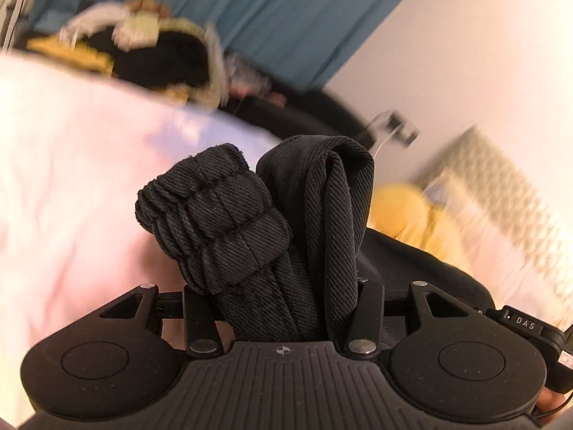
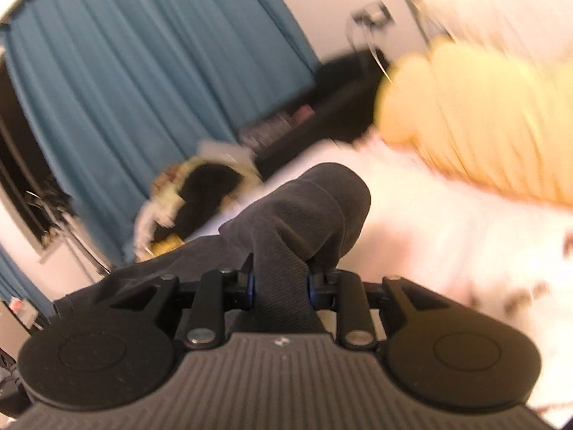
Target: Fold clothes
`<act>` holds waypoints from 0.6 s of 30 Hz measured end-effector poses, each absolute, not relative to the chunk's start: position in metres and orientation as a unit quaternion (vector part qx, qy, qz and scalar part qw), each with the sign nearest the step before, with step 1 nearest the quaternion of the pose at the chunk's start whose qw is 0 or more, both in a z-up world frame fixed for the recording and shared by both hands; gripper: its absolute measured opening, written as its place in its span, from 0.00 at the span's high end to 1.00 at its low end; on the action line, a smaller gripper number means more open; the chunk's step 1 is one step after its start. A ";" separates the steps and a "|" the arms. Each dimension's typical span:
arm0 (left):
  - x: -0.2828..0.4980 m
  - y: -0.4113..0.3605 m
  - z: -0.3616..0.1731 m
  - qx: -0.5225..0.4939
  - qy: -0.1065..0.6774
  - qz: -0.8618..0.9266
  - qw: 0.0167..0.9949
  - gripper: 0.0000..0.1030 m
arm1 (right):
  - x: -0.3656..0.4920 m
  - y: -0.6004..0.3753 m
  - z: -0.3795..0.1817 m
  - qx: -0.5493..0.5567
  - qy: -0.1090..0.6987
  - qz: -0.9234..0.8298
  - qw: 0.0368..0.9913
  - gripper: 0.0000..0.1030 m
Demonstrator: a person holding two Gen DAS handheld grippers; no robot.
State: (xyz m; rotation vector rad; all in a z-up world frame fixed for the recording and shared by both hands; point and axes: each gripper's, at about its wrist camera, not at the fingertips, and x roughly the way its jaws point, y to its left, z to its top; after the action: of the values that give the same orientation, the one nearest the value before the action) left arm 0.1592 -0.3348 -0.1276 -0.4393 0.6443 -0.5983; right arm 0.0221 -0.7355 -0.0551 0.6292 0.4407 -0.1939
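A black ribbed garment [image 1: 286, 215] is bunched between the jaws of my left gripper [image 1: 283, 286], its elastic cuff or waistband sticking up at the left. My right gripper [image 2: 281, 279] is shut on another fold of the same black garment [image 2: 304, 208], which trails off to the lower left. Both grippers hold the cloth above a bed with a white and pink cover [image 1: 71, 179]. The fingertips of both grippers are hidden by the cloth. Both views are blurred by motion.
A pile of black, white and yellow clothes [image 1: 150, 50] lies at the bed's far side, also in the right wrist view [image 2: 200, 193]. A yellow pillow [image 2: 483, 114] lies on the bed. Teal curtains [image 2: 143, 71] and a white wall stand behind.
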 end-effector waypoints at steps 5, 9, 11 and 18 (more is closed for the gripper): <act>0.161 -0.331 -0.160 -0.197 0.308 -0.297 0.882 0.42 | 0.015 -0.753 -0.127 0.372 0.221 -0.123 0.893 0.67; 0.155 -0.334 -0.157 -0.187 0.313 -0.292 0.884 0.37 | 0.016 -0.749 -0.135 0.373 0.222 -0.131 0.892 0.65; 0.153 -0.332 -0.157 -0.200 0.335 -0.285 0.876 0.26 | 0.016 -0.749 -0.130 0.360 0.229 -0.132 0.895 0.56; 0.157 -0.313 -0.142 -0.188 0.389 -0.271 0.860 0.08 | 0.001 -0.736 -0.097 0.289 0.260 -0.151 0.909 0.30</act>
State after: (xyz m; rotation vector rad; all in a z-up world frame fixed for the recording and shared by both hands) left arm 0.1565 -0.3134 -0.1424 -0.3939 0.8165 -0.5682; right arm 0.0015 -0.7360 -0.0970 0.5969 0.5357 -0.3114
